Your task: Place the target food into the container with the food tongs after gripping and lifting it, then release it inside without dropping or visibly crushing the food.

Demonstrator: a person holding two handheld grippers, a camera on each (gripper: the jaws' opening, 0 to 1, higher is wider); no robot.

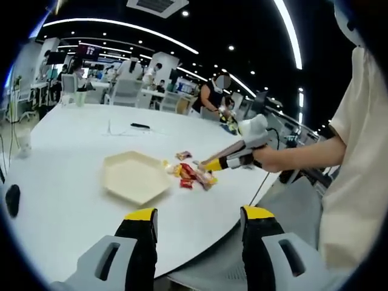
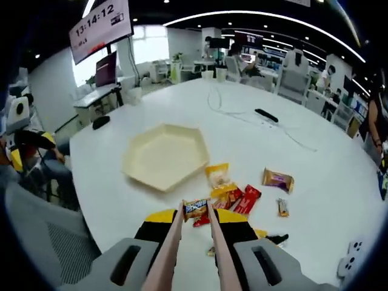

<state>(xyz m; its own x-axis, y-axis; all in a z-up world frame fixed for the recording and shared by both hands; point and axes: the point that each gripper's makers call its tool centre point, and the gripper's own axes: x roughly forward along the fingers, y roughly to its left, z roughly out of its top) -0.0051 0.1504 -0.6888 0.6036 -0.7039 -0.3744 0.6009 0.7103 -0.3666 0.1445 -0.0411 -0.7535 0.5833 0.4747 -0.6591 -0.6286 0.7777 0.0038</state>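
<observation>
In the left gripper view we see our right hand (image 1: 267,159) reaching out from a pale sleeve over the white bench (image 1: 73,200), carrying the right hand-held gripper (image 1: 212,165) toward the heap of snack packets (image 1: 191,174) just beside the tray (image 1: 134,177). The left hand-held gripper (image 1: 200,213) hangs back at the bench's near edge, jaws spread wide and empty. The right gripper view gives what that view cannot: the tongs (image 2: 195,242) run forward between the right hand-held gripper's (image 2: 195,217) jaws, which are squeezed onto them, and the tong tips pinch a small orange packet (image 2: 195,208) with a blue label, unbent, at the near end of the heap, just short of the tray (image 2: 165,155). The tray is cream, six-sided and holds nothing. Red, yellow and purple packets (image 2: 277,179) lie scattered beside it.
</observation>
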